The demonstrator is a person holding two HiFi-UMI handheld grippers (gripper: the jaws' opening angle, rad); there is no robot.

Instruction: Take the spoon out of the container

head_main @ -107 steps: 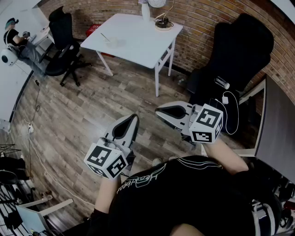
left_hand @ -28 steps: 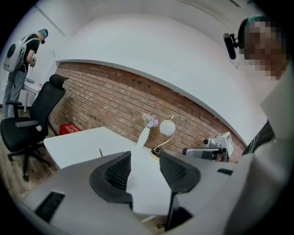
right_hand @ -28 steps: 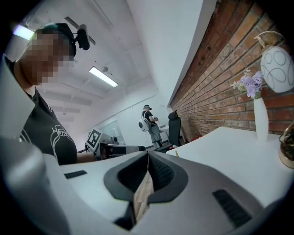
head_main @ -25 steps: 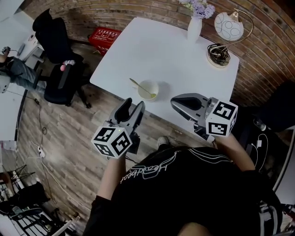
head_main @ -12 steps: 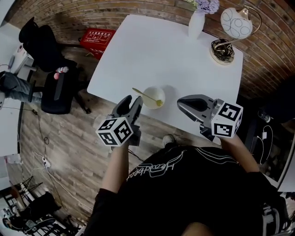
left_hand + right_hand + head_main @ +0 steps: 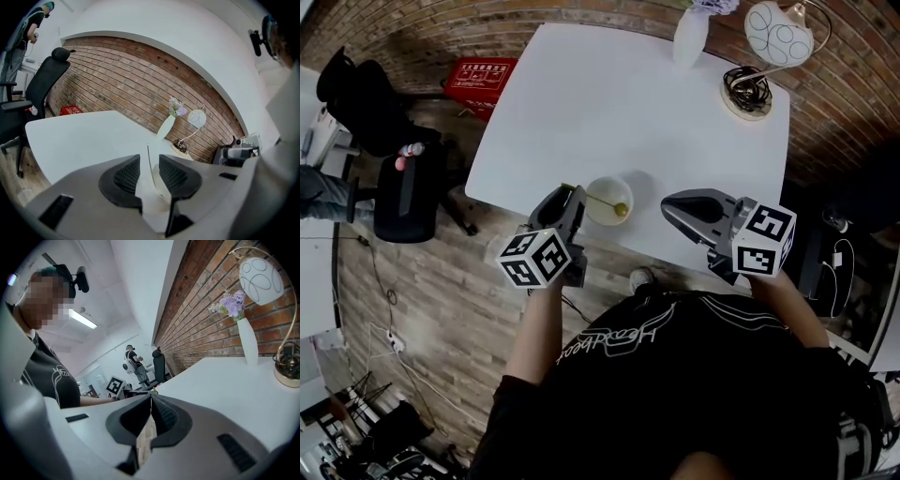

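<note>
White table point(image 6: 609, 103), vase point(image 6: 691, 37) and lamp point(image 6: 774, 33) well beyond container point(image 6: 602, 218) with spoon point(image 6: 598, 197)

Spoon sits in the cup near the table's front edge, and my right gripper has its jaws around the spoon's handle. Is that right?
Not quite: it is the left gripper whose jaws, now closing, stand around the handle of the spoon, as the left gripper view shows. The right gripper is shut and empty, off to the side of the cup.

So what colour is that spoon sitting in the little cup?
Yellowish green. The thin spoon shows its colour best in the head view.
</note>
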